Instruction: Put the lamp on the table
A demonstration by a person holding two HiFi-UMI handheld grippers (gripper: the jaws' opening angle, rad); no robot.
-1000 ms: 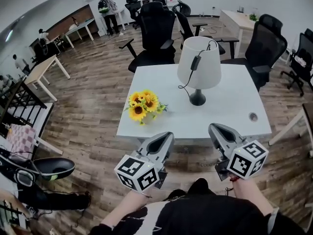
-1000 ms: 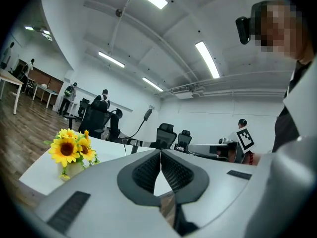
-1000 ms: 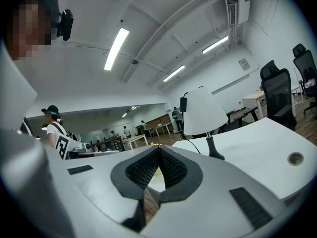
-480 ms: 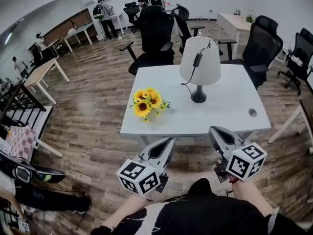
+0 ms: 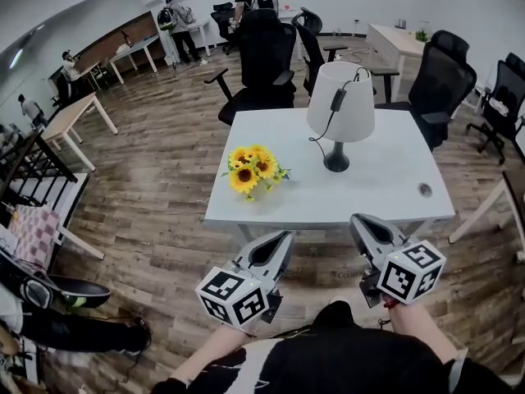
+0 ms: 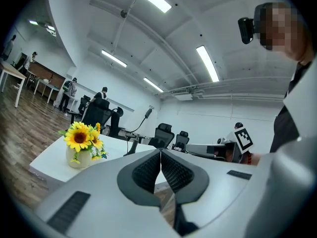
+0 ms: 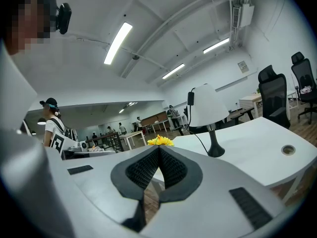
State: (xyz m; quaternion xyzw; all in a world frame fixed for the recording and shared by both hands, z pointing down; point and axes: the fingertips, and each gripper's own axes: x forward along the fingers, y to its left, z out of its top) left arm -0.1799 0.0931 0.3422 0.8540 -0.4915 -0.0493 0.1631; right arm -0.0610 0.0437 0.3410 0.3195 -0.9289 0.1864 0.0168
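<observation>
from the head view the lamp (image 5: 340, 101) already stands upright on the white counter (image 5: 385, 191), to the right of the sunflowers (image 5: 250, 169). the left tongs (image 5: 283, 238) and right tongs (image 5: 358, 220) hang short of the near edge, touching nothing, so i'd judge the job done. the left gripper view shows its tongs pressed together, empty. the right gripper view shows the same, and the lamp plainly: white cone shade, thin dark stem, round base, a switch cord hanging down the shade.
</observation>
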